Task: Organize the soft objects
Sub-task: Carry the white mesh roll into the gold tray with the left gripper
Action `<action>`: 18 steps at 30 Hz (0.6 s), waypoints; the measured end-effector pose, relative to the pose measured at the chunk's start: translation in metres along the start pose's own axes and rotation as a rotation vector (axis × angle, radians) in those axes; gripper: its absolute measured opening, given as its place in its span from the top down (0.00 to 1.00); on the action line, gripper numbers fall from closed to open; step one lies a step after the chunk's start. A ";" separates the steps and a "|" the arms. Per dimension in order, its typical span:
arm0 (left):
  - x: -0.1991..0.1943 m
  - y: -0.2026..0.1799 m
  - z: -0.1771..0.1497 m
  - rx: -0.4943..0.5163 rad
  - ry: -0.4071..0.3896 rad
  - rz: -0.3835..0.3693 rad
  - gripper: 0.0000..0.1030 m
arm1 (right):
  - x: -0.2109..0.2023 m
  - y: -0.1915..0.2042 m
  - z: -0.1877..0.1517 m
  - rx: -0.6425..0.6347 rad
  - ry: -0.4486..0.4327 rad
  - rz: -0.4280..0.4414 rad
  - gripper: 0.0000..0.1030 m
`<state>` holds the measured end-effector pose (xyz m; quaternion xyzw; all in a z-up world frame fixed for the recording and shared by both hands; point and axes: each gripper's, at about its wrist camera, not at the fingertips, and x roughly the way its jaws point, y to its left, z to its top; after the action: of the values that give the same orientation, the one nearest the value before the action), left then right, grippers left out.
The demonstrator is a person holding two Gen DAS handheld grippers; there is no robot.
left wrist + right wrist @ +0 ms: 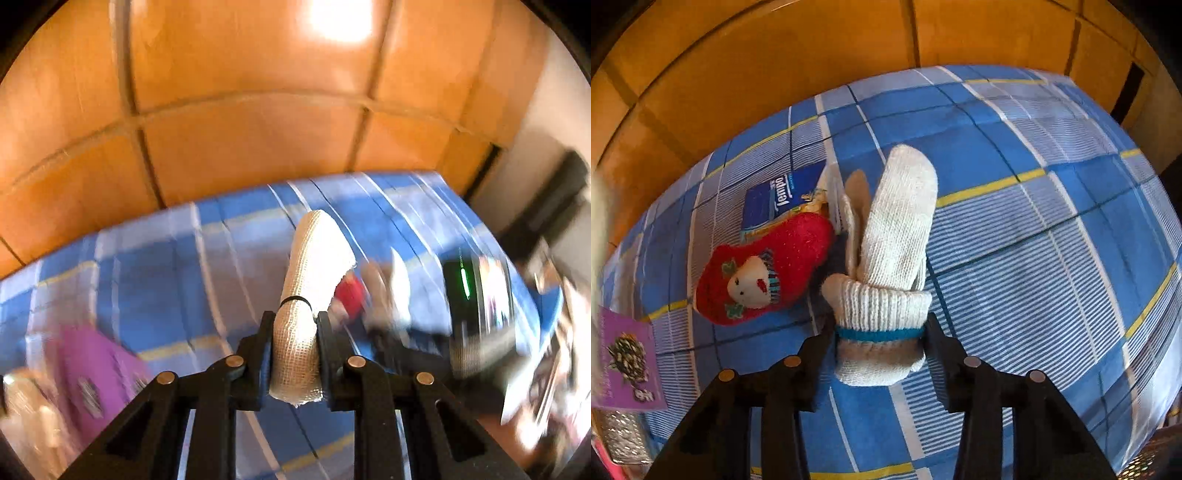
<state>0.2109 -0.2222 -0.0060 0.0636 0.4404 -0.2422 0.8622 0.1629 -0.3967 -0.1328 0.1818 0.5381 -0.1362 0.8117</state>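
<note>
My left gripper is shut on a rolled white gauze bandage with a black band around it, held above the blue checked cloth. My right gripper is shut on a white knitted glove bundle with a blue stripe at its cuff, resting on the cloth. A red fluffy sock with a snowman face lies just left of the glove; it also shows blurred in the left wrist view. A blue Tempo tissue pack lies behind the sock.
A purple card lies at the cloth's left edge, blurred purple in the left wrist view. A silvery item sits below it. Orange floor tiles surround the cloth. The right gripper's body with a green light shows at right.
</note>
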 end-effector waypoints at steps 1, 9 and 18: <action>-0.002 0.010 0.015 -0.020 -0.014 0.030 0.80 | 0.000 0.000 0.000 -0.001 -0.005 -0.004 0.59; -0.041 0.122 0.053 -0.161 -0.088 0.267 0.80 | 0.000 0.004 0.001 -0.032 -0.012 -0.017 0.60; -0.103 0.275 -0.012 -0.367 -0.096 0.490 0.80 | 0.000 0.009 -0.002 -0.061 -0.028 -0.041 0.60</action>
<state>0.2817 0.0595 0.0394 -0.0006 0.4071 0.0539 0.9118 0.1653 -0.3875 -0.1319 0.1440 0.5343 -0.1386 0.8213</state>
